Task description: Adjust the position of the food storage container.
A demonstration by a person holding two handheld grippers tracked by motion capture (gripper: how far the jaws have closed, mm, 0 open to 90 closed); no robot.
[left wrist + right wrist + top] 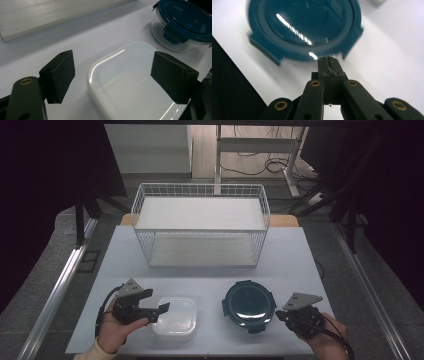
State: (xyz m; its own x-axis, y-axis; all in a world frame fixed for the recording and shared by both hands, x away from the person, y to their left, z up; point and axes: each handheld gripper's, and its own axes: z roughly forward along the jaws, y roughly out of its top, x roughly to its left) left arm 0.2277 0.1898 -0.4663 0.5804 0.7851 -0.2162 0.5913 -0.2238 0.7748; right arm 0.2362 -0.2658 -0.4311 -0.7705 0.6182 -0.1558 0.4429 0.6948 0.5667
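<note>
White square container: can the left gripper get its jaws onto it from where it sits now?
Probably yes. The left gripper is open, its jaws either side of the white square container, with nothing between them and its rim.

White wire basket (200, 226) at table's (295, 255) far edge; metal desk frame (260, 150) behind.

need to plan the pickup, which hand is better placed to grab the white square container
Left. The left gripper hangs open at the white square container, its jaws straddling a corner. The right gripper is shut, beside the round blue-lidded container.
</note>
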